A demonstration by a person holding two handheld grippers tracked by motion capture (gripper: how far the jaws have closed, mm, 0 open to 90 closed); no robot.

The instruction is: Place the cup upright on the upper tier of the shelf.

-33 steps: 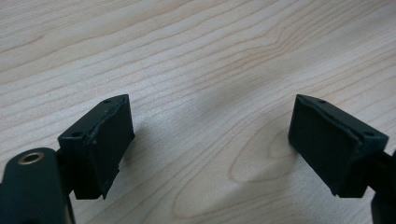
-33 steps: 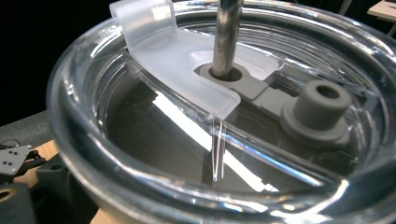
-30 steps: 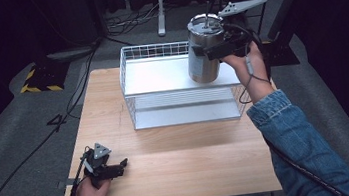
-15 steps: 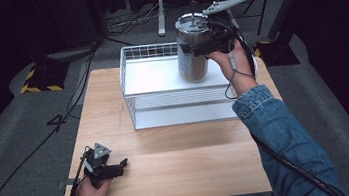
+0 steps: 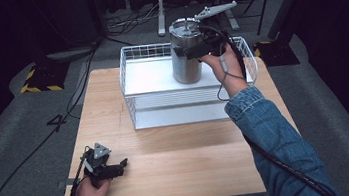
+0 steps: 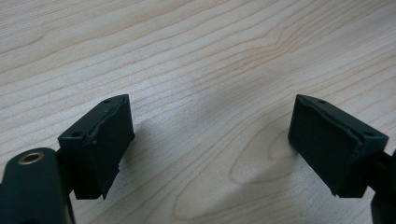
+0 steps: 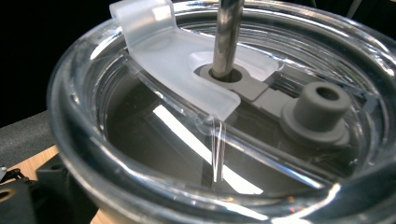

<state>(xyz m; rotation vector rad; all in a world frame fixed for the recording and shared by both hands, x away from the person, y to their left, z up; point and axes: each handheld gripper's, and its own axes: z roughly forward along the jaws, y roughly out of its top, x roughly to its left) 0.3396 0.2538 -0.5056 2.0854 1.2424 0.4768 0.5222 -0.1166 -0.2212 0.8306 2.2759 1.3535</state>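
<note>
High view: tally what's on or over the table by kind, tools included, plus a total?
Steel tumbler with clear lid and straw: 1
White wire basket: 1
Handheld tools: 2, left tool open over the wooden table, right tool shut on the tumbler
Total: 4

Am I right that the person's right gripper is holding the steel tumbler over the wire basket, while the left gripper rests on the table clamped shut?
Not quite. The left gripper is open: the left gripper view shows its jaws spread wide apart over bare wood. The rest holds: in the high view the right gripper grips the steel tumbler over the wire basket, and the left gripper rests on the table.
</note>
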